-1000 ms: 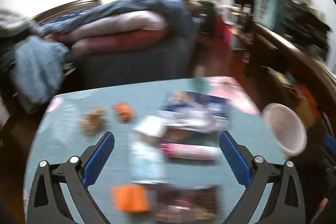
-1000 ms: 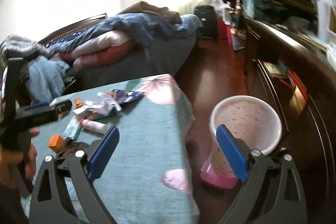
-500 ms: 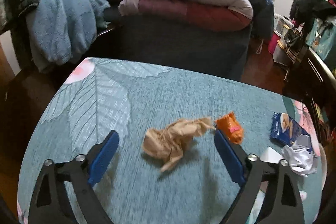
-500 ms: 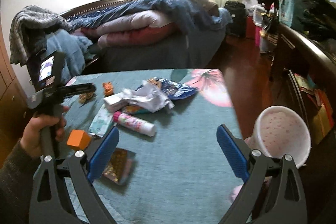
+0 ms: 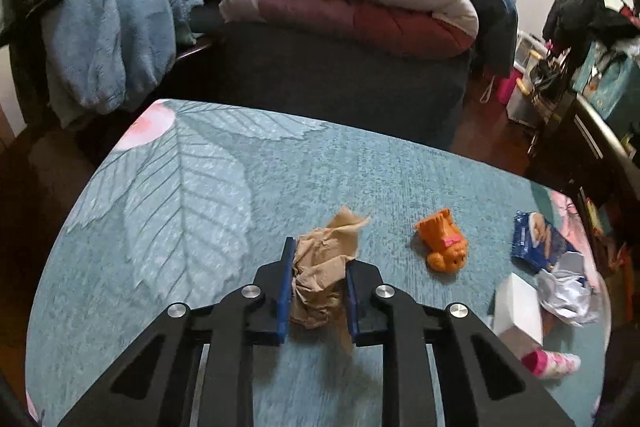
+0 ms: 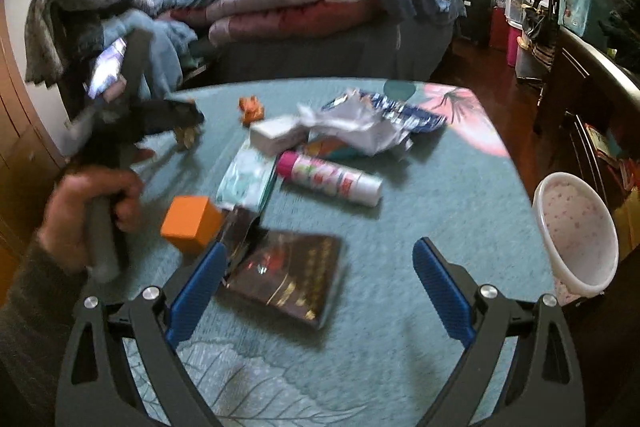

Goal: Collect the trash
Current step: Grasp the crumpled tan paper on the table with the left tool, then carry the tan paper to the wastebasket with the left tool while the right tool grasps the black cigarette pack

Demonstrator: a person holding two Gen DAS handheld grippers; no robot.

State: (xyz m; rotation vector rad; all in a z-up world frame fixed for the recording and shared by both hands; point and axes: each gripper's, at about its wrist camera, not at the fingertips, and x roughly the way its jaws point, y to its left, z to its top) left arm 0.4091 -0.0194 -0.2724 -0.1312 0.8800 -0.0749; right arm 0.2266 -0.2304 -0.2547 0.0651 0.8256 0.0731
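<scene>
Left claw [image 5: 316,281] now closed, gripping brown paper wad [image 5: 324,275]

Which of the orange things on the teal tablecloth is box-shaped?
The plain orange cube-shaped box, near the dark flat packet. The other, a small orange animal-shaped toy, is rounded and lies beside the crumpled brown paper.

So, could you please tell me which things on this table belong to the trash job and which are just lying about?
Part of the job:
- brown paper wad, clamped in the left gripper
- crumpled white wrapper
- blue snack bag
- pink bin, beside the table

Probably just lying about:
- orange toy
- orange cube
- white box
- pink-capped tube
- dark book
</scene>
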